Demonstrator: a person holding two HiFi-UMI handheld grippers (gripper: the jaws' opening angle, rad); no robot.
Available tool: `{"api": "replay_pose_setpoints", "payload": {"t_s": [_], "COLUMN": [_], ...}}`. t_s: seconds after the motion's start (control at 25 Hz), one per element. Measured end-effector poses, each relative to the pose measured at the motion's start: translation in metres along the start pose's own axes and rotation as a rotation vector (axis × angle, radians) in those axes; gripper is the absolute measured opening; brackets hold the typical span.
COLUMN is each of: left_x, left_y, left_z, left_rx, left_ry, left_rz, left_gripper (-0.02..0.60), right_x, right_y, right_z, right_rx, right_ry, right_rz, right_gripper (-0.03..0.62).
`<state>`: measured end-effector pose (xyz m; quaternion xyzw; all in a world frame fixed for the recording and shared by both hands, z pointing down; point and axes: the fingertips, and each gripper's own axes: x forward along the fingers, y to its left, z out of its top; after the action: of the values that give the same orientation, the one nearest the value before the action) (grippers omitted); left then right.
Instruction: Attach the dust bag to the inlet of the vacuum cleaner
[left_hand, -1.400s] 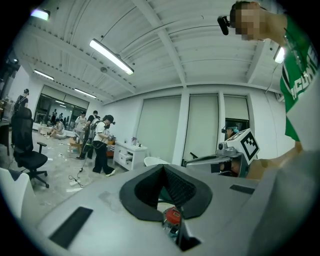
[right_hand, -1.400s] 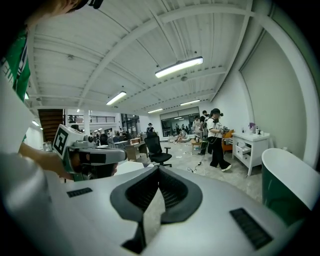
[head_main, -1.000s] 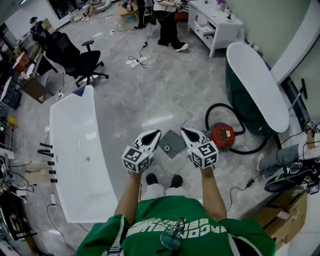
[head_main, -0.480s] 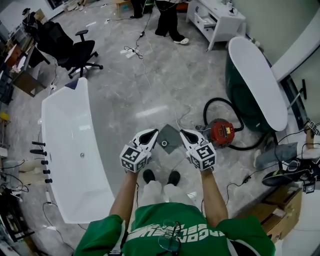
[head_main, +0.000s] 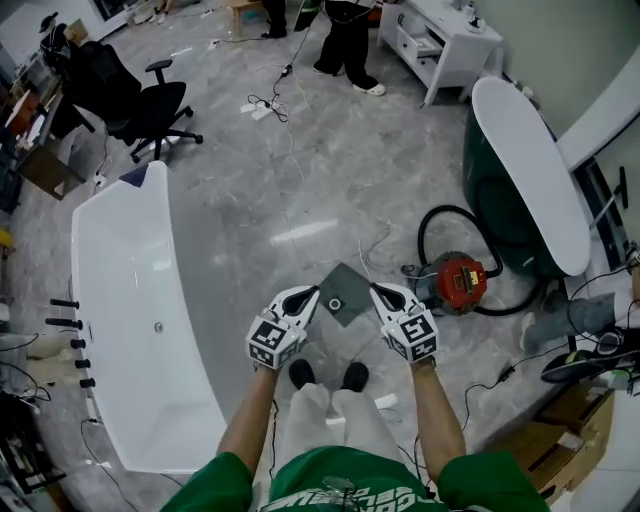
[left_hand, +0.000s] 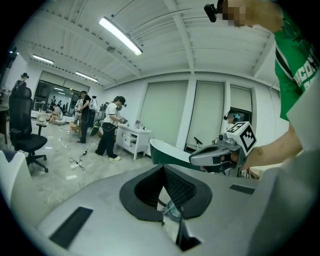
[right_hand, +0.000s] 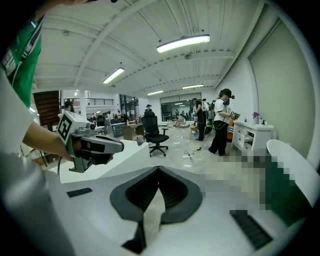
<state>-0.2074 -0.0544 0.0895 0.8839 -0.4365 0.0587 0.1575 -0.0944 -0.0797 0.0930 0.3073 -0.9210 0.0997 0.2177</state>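
The dust bag, a flat grey square with a round hole, hangs in the air above the floor in front of my feet, stretched between both grippers. My left gripper is shut on its left edge, and my right gripper is shut on its right edge. A thin sheet edge sits pinched in the left gripper view, and a pale sheet is pinched in the right gripper view. The red vacuum cleaner lies on the floor to the right of the right gripper, apart from the bag. Its inlet is too small to make out.
A black hose loops from the vacuum. A white bathtub runs along the left, and a green tub with a white top stands at the right. An office chair, floor cables, a standing person and a white cabinet are farther off.
Both grippers keep their hold on the dust bag. The view has shifted, and the vacuum now shows a little farther right of the right gripper.
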Motion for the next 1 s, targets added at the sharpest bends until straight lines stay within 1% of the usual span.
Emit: {"api": "replay_pose_setpoints", "payload": {"t_s": [0.12, 0.24, 0.44, 0.68, 0.88, 1.0], "left_x": [0.010, 0.024, 0.058, 0.107, 0.151, 0.169], "left_y": [0.016, 0.036, 0.067, 0.086, 0.106, 0.118], "left_z": [-0.035, -0.076, -0.158, -0.256, -0.328, -0.366], "left_rx": [-0.004, 0.014, 0.014, 0.049, 0.080, 0.068], "left_ry": [0.007, 0.010, 0.021, 0.026, 0.025, 0.008], "left_rz": [-0.002, -0.012, -0.014, -0.066, -0.096, -0.112], "left_gripper": [0.005, 0.005, 0.005, 0.005, 0.005, 0.005], "right_x": [0.023, 0.048, 0.088, 0.134, 0.176, 0.198], "right_y": [-0.005, -0.012, -0.031, -0.060, -0.083, -0.089], "right_z": [-0.029, -0.065, -0.146, -0.248, -0.316, -0.354], "right_rx": [-0.001, -0.014, -0.041, -0.056, -0.083, -0.093], "right_ry": [-0.011, -0.013, 0.011, 0.022, 0.011, 0.006], "right_rz": [0.001, 0.005, 0.003, -0.017, -0.022, -0.014], "right_gripper": [0.008, 0.008, 0.008, 0.008, 0.008, 0.008]}}
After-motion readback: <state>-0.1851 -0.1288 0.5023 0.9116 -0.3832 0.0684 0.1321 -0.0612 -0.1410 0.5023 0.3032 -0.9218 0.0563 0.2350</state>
